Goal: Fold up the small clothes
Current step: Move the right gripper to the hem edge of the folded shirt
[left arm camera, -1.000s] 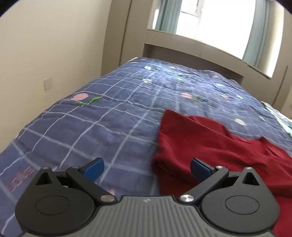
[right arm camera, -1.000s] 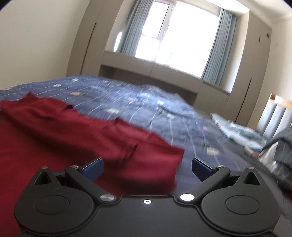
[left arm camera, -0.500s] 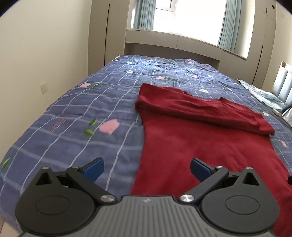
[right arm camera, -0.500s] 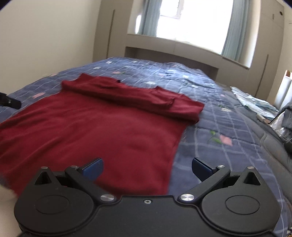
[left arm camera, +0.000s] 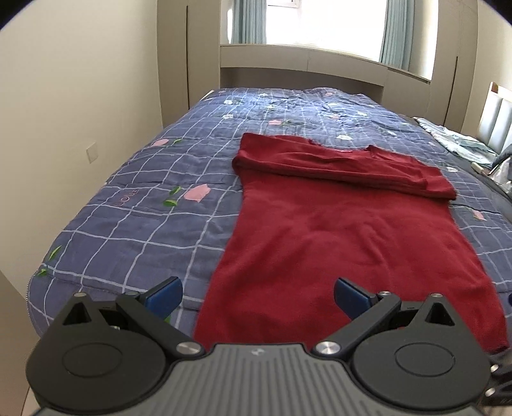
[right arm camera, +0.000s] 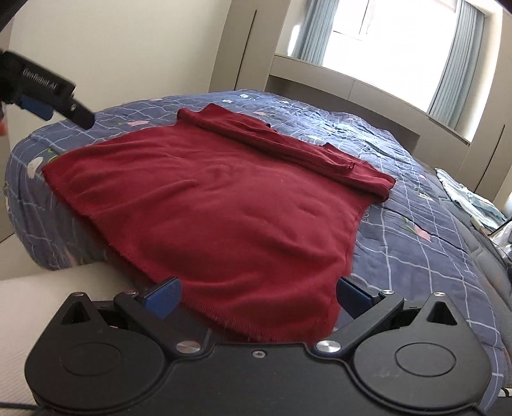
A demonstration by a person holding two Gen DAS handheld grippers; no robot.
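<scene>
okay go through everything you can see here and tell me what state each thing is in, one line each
red garment: spread flat on the bed, far end folded over, near hem at the bed edge
left hand-held gripper: open, holding nothing
right hand-held gripper: open, holding nothing
blue checked quilt: spread over the bed
curtains: drawn apart

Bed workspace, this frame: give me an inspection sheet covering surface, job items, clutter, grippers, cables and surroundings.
Surface: blue checked quilt on a bed.
Job's things: red garment spread flat, far end folded over in a band, near hem at the bed's edge.
Clutter: pale patterned cloth near the headboard side.
Grippers: left hand-held gripper open, holding nothing; right hand-held gripper open, near hem between its fingers.
Cables: nothing seen.
Surroundings: window with curtains, cream wall.
</scene>
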